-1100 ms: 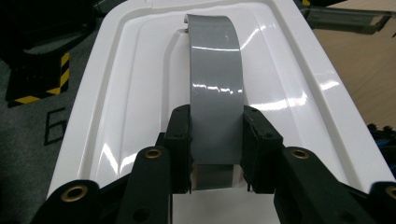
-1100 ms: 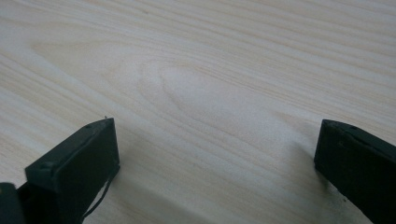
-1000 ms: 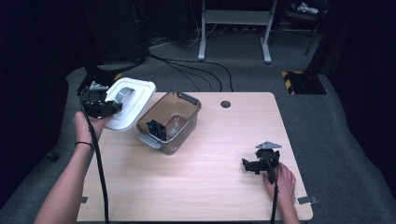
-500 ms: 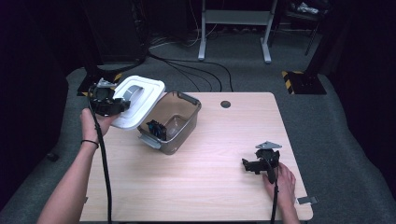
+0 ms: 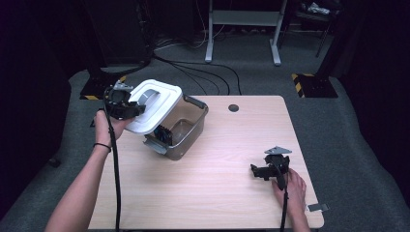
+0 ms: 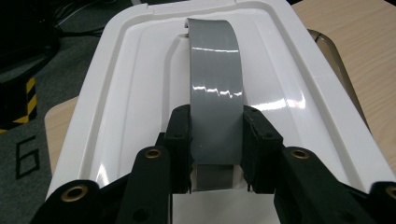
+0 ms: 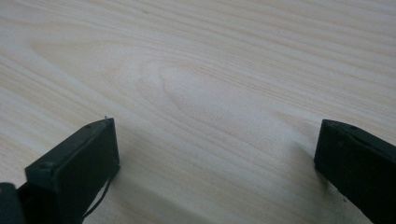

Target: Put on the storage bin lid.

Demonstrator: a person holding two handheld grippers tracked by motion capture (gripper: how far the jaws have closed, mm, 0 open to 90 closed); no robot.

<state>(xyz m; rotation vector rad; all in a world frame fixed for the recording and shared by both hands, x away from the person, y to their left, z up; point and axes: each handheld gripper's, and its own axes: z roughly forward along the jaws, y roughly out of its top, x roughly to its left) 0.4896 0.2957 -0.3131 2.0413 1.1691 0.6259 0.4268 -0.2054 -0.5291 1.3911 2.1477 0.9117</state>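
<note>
My left gripper (image 5: 133, 110) is shut on the grey handle (image 6: 215, 100) of a white lid (image 5: 153, 105), holding it tilted over the left rim of a clear brown bin (image 5: 180, 126). In the left gripper view both black fingers (image 6: 180, 144) press the sides of the handle, and the white lid (image 6: 126, 93) spreads out around it. A dark object (image 5: 163, 136) lies inside the bin. At the table's right front my right gripper (image 5: 265, 171) rests low on the wood; its jaws stand wide apart over bare wood (image 7: 219, 154) with nothing between them.
The wooden table (image 5: 227, 203) has a round cable hole (image 5: 233, 108) near its far edge. Cables (image 5: 193, 72) run across the dark floor behind, next to a metal frame's legs (image 5: 241, 34). Yellow-black tape (image 5: 307, 84) marks the floor at the back right.
My left gripper has carried the white lid to the right, from beside the bin to over its left rim. The right gripper has not moved.
</note>
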